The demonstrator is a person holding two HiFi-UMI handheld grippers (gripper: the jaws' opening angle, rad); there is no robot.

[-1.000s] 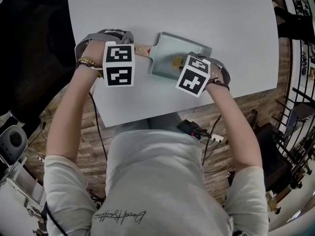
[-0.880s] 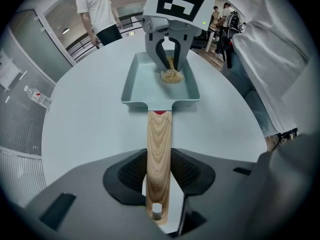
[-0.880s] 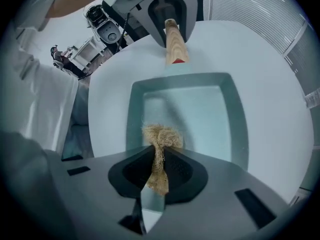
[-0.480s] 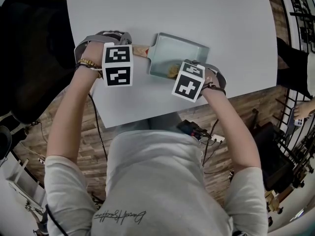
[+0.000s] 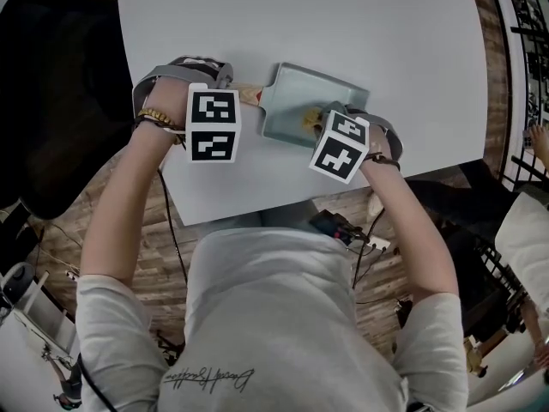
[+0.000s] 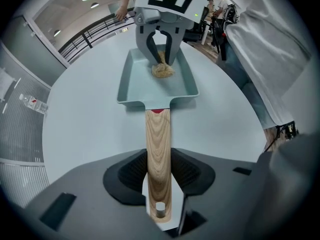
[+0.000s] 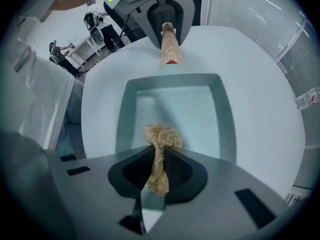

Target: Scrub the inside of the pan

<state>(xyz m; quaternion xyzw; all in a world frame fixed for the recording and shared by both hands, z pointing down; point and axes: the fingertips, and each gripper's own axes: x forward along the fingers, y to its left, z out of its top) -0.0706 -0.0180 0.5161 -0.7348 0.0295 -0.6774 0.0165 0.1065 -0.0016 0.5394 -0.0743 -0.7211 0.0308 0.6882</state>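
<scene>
The pan — a pale teal, rectangular vessel with a wooden handle — rests flat on the light grey table, directly in front of the person, handle pointing to the person's left. The left gripper points down and is clamped on the handle near its free end: both dark pads press against the wood on either side. The right gripper also points down, positioned over the pan's interior. Its jaws are closed on a tan fibrous scrubber, which is pinched thin between the pads and spreads into a wad below them. The wad lies on the pan floor in the half away from the handle, toward the wall nearest the person. Each gripper carries its marker cube on top, visible in the head view.
</scene>
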